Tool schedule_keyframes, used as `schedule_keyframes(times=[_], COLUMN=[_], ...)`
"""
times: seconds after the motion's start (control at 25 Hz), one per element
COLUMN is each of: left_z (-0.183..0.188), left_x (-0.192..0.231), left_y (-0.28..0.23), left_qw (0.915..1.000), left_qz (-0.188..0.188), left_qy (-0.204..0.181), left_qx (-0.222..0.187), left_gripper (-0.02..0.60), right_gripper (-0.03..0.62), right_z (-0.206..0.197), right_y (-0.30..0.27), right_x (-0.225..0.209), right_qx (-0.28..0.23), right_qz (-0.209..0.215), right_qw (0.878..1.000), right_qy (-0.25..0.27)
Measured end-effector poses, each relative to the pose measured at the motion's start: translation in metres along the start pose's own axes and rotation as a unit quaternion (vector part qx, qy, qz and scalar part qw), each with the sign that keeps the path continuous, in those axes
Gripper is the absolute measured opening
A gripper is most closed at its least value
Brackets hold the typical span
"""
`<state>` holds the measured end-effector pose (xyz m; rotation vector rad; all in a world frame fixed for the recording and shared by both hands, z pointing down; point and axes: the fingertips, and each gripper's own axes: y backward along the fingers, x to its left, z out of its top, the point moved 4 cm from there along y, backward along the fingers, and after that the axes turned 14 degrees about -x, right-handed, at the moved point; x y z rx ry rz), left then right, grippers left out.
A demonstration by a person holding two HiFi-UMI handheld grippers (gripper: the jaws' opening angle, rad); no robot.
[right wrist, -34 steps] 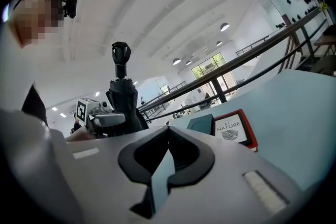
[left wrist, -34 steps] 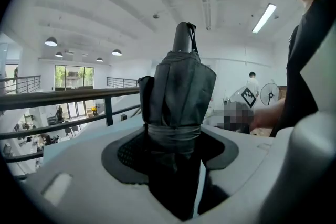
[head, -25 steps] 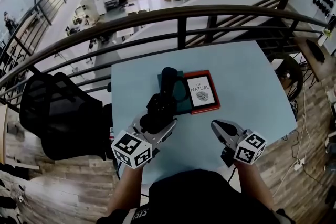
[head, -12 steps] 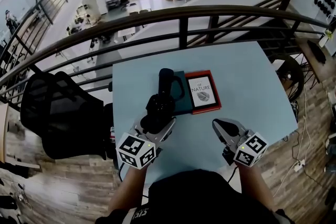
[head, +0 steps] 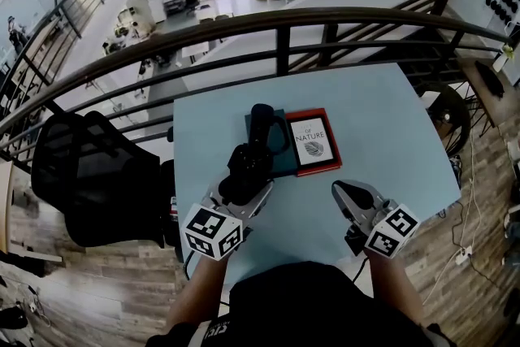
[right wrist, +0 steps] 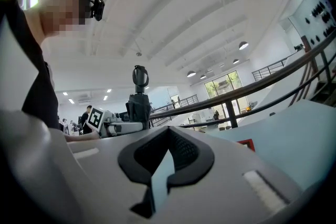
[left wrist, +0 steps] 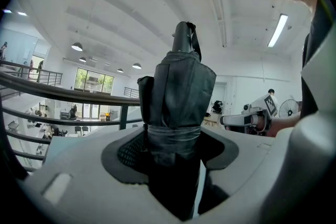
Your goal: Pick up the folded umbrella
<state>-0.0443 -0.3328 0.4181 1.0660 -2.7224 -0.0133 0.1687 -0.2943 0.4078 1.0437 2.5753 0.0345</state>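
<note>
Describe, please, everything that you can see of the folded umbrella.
The folded umbrella is compact, of dark grey fabric gathered in pleats and cinched by a strap, with a rounded black handle on top. It stands upright, clamped near the strap between the jaws of the left hand-held gripper, over the pale blue table. Its lower end is hidden.
</note>
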Motion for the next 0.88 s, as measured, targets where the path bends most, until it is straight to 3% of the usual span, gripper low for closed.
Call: schedule_keyframes(times=[0.88], left_z=[0.004], left_x=[-0.006], left_y=[0.005], left_qw=[0.9999], left_qz=[0.012], left_qy=[0.011], left_qx=[-0.006], left_gripper=[0.282], right_gripper=[-0.002], right_z=[0.004], right_y=[0.013], right_x=[0.002], right_qx=[0.012], right_qz=[0.004], right_qw=[1.000], right_qy=[0.026])
